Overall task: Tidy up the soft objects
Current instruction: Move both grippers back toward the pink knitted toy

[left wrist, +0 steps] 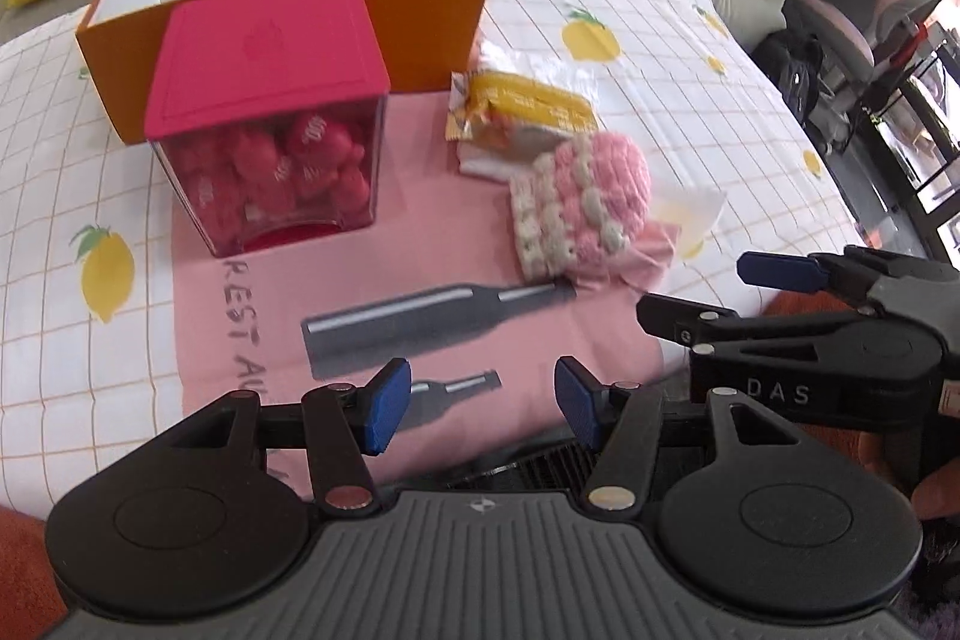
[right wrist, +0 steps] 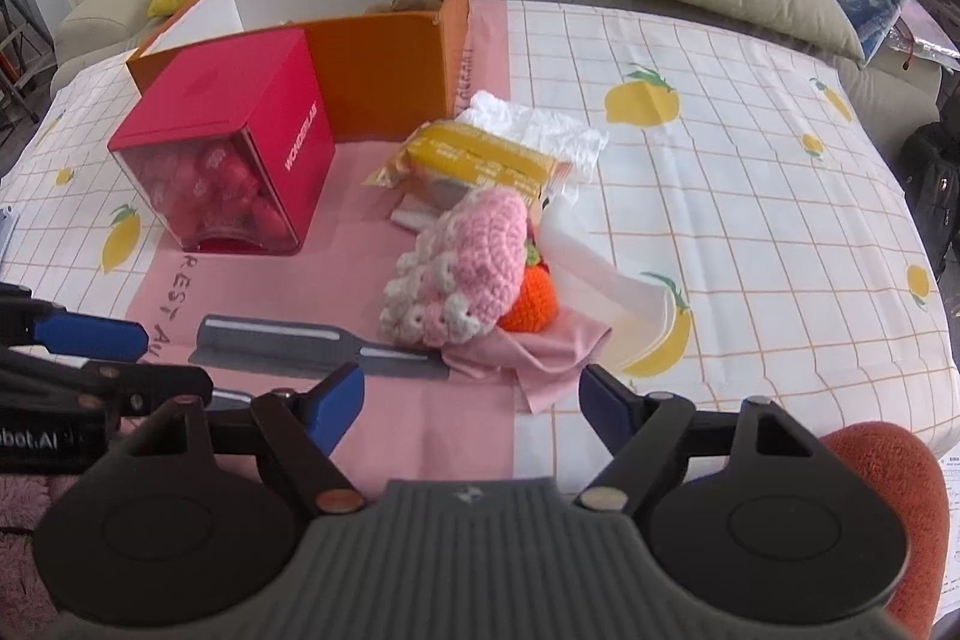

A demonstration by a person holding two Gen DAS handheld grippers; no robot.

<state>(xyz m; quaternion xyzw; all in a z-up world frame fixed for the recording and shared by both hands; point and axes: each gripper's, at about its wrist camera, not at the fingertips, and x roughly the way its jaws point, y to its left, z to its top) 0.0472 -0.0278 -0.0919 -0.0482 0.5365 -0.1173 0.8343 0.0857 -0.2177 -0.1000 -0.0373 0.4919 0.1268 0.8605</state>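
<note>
Both grippers, the left gripper (left wrist: 483,409) and the right gripper (right wrist: 474,409), are held spread and empty over a pink cloth (right wrist: 420,424) laid on the bed. Beyond the cloth's near edge, a knitted pink hat (right wrist: 465,268) is seen resting against an orange crochet ball (right wrist: 531,301), well short of the orange box (right wrist: 384,70). Loose, stretchy yarn could be snagged or only partly pinched, so the hat might slip, or the cloth might be dragged along.

pink crochet piece (right wrist: 480,250) touching orange crochet ball (right wrist: 534,301)
</note>
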